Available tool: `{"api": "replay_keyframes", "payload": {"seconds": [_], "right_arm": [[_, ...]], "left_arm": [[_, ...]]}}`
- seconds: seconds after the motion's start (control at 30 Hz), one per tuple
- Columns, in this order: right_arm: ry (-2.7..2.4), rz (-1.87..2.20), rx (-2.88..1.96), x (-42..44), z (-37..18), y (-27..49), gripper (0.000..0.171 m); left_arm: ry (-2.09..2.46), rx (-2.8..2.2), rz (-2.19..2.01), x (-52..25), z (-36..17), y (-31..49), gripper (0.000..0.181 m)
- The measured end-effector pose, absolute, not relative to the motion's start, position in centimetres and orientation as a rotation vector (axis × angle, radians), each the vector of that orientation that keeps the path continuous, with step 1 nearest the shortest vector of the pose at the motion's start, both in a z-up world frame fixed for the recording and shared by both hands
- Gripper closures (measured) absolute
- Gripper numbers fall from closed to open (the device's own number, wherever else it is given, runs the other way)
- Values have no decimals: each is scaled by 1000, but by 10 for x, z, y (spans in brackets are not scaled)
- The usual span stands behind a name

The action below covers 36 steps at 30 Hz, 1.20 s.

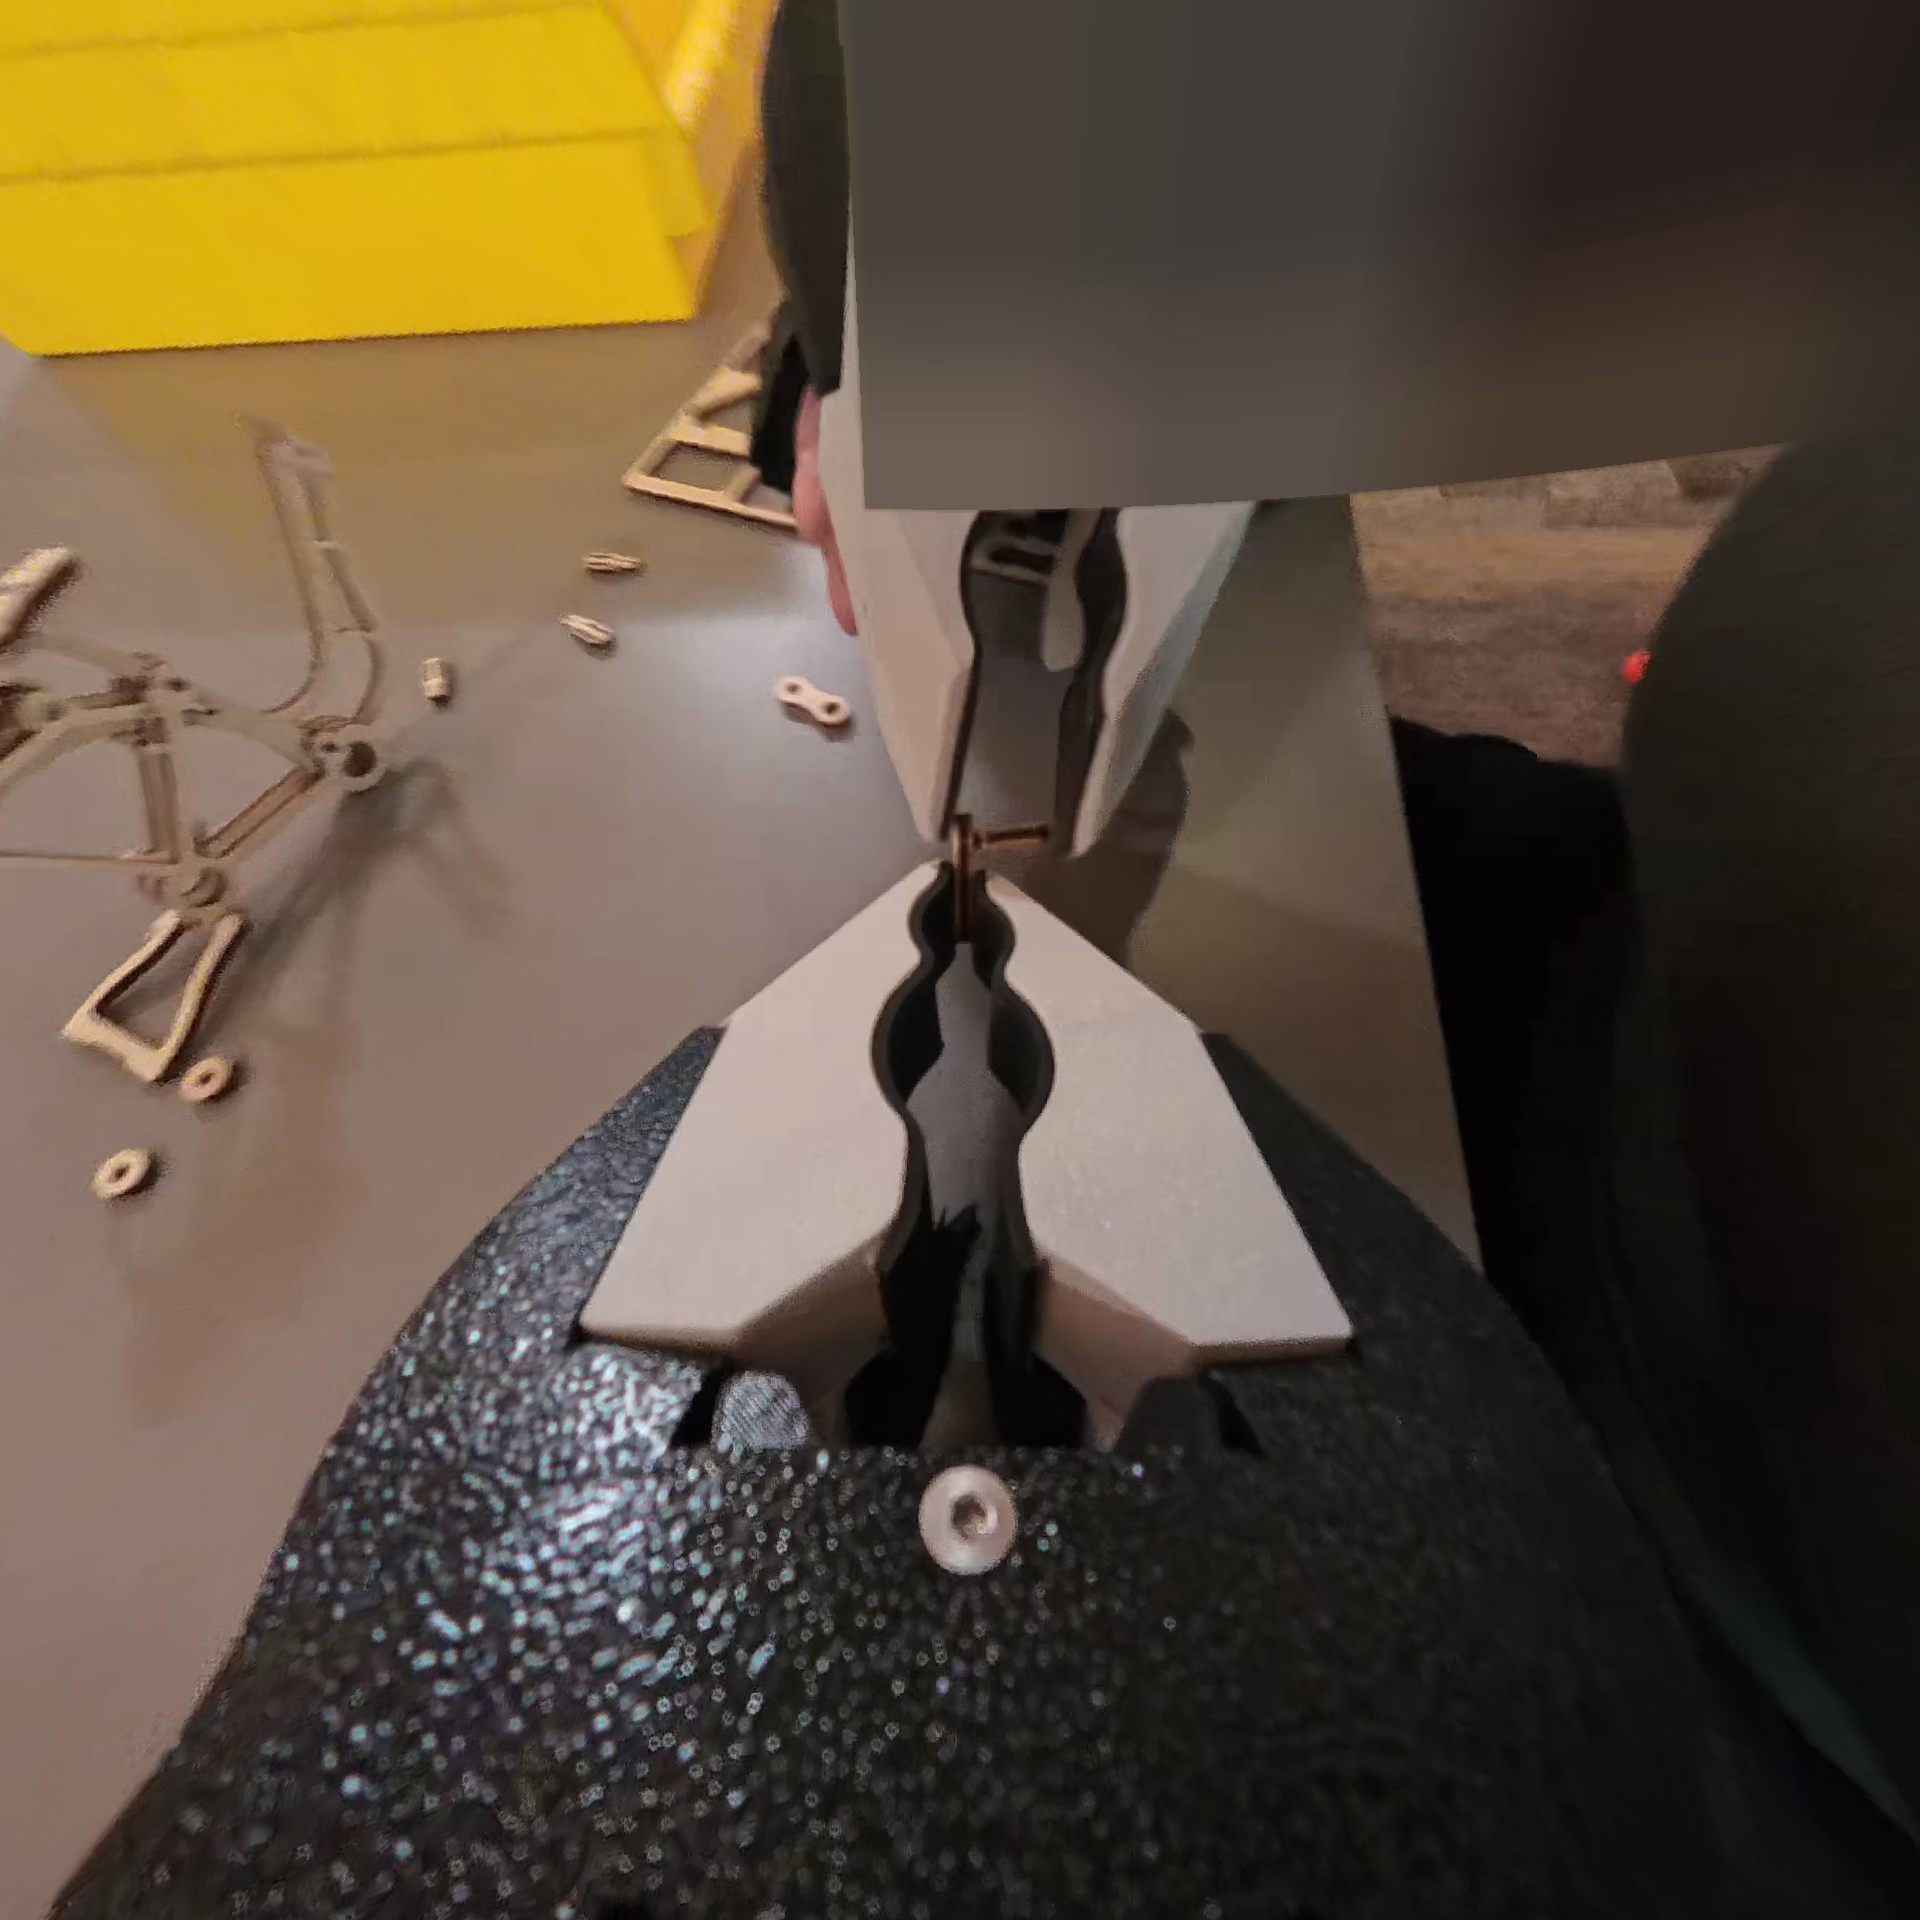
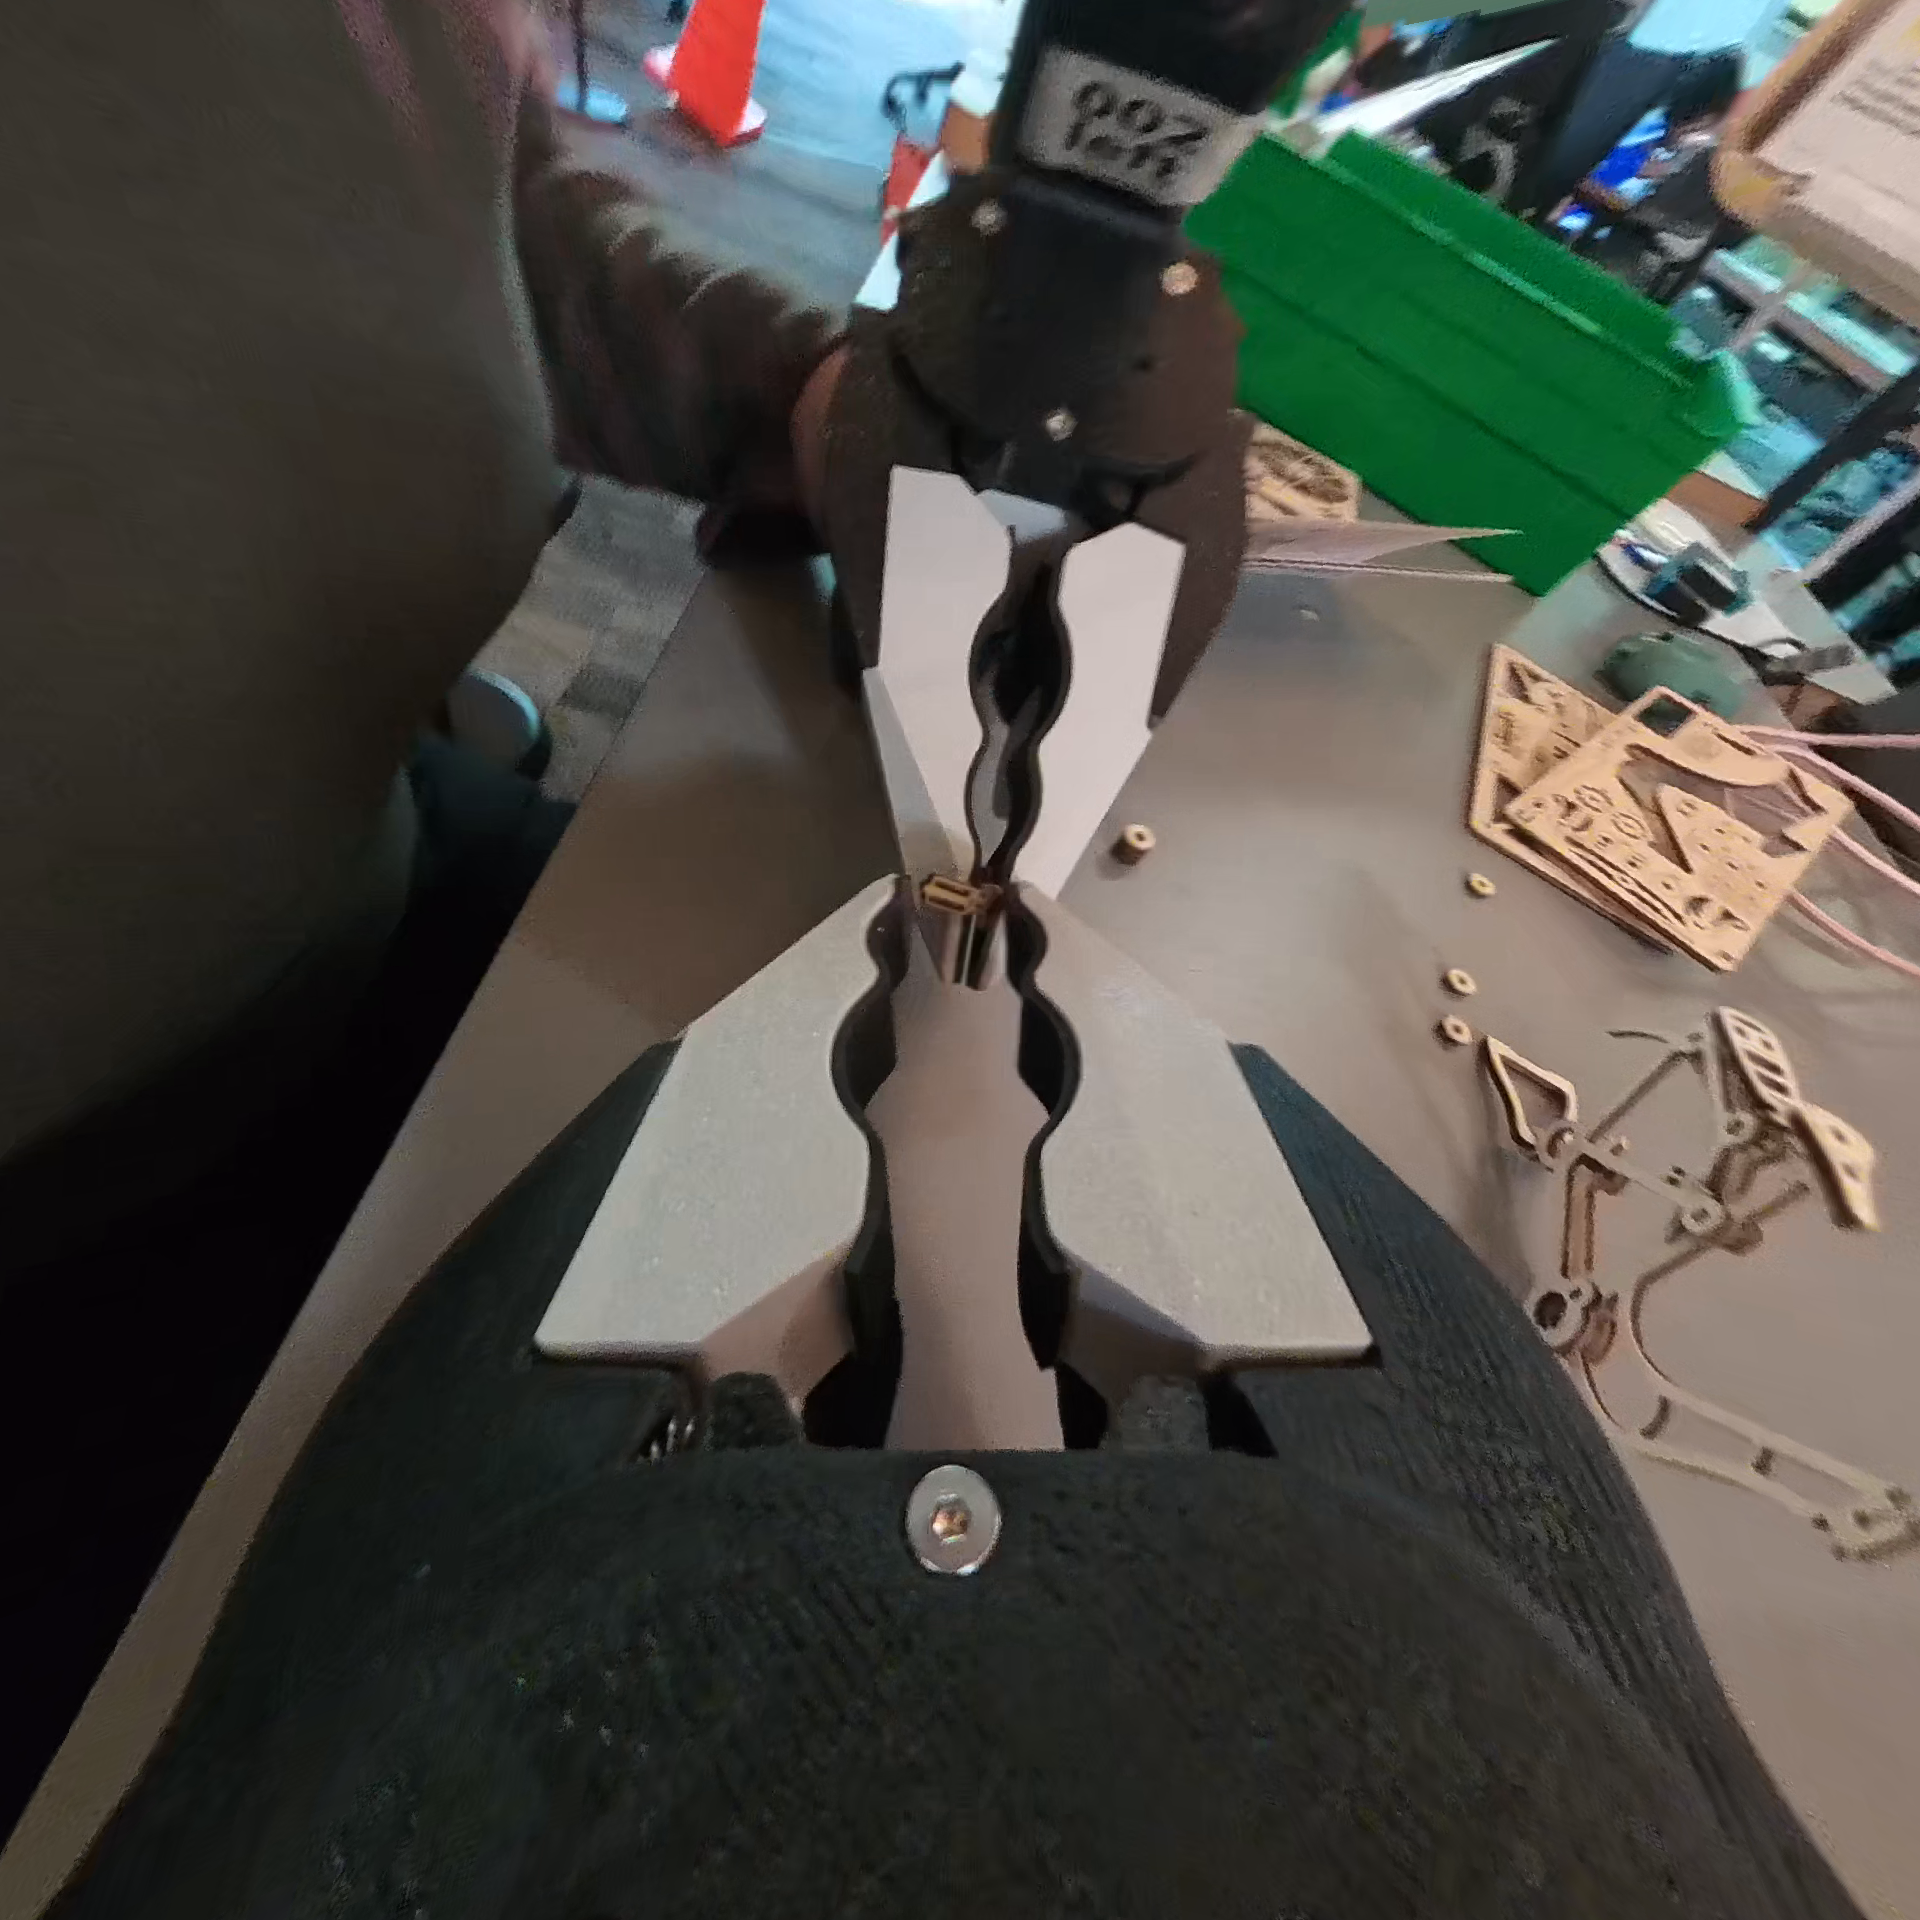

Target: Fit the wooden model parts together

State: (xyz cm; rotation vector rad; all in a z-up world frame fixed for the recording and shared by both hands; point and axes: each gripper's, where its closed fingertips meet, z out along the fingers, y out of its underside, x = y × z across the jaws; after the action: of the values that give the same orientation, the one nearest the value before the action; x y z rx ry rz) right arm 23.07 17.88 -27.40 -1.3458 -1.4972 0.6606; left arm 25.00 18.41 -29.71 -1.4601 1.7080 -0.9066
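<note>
My left gripper point(image 1: 966, 883) is shut on a thin flat wooden piece point(image 1: 964, 857), seen edge-on at its tips. My right gripper point(image 2: 958, 906) is shut on a small wooden link point(image 2: 951, 891) with a short pin. The two grippers meet tip to tip above the table near its front edge, and the two pieces touch. The right gripper point(image 1: 1003, 831) comes in from above in the left wrist view. The left gripper point(image 2: 982, 878) shows opposite in the right wrist view. A partly built wooden model point(image 1: 156, 748) lies on the table; it also shows in the right wrist view point(image 2: 1662, 1174).
Loose wooden washers point(image 1: 125, 1174) and links point(image 1: 816, 701) are scattered on the grey table point(image 1: 520, 935). A yellow bin point(image 1: 343, 177) stands at the back. A green bin point(image 2: 1455, 343) and wooden part sheets point(image 2: 1642, 821) lie beyond. A person's sleeve point(image 2: 623, 312) is at the left.
</note>
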Motion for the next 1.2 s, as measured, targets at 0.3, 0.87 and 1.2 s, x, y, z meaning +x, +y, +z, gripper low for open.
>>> {"api": "replay_keyframes", "payload": {"seconds": [0.3,0.87,1.2], "right_arm": [[-978,967,-1322,231,-216,207,137],[-894,1092,-1223,213,-198,201,156],[-916,1268,-1125,211,-189,186,158]], "left_arm": [[1154,-1321,-1249,249,-225,206,181],[1137,-1258,-1356,249,-216,196,181],[1135,-1188,-1557,247,-206,180,181]]}}
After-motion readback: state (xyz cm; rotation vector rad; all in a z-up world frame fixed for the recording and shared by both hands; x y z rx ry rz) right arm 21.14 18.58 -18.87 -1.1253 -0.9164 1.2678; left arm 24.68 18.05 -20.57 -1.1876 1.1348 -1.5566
